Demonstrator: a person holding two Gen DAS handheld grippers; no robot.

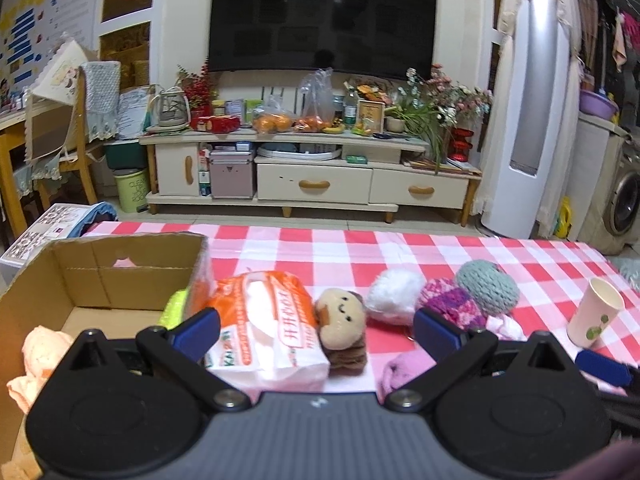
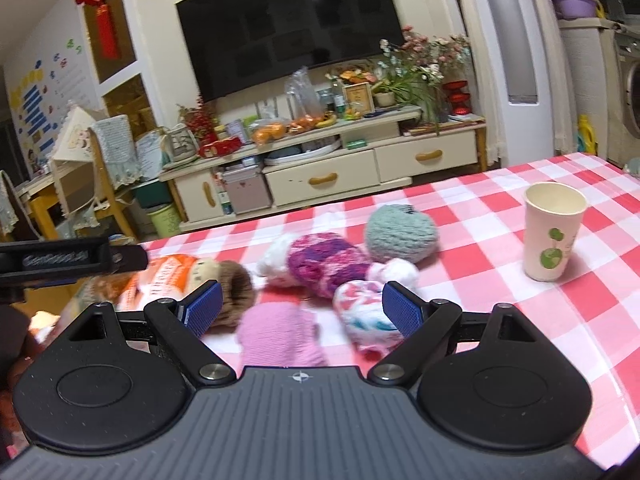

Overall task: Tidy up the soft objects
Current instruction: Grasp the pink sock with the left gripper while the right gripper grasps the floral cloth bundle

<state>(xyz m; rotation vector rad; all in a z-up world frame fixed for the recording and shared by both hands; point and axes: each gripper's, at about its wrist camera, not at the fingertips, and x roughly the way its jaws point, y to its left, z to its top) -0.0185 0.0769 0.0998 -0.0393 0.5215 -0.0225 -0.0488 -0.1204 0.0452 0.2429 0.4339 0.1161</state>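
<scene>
My left gripper [image 1: 316, 330] is open above the near table edge, with an orange-and-white tissue pack [image 1: 266, 324] and a small brown plush toy [image 1: 342, 326] between its fingers. A cardboard box [image 1: 100, 276] at the left holds a peach cloth [image 1: 38, 356]. Further right lie a white fluffy ball [image 1: 394, 290], a purple knit piece [image 1: 452, 304] and a grey-green knit ball [image 1: 486, 286]. My right gripper [image 2: 302, 308] is open over a pink soft item [image 2: 280, 334], with a white-pink-teal sock ball [image 2: 364, 312] by its right finger. The purple knit piece [image 2: 328, 262] and grey-green ball [image 2: 400, 234] lie beyond.
A paper cup [image 2: 554, 232] stands upright on the red-checked tablecloth [image 2: 500, 200] at the right. The other gripper's black body [image 2: 60, 262] reaches in from the left of the right wrist view. Beyond the table are a TV cabinet [image 1: 312, 168] and a chair [image 1: 68, 148].
</scene>
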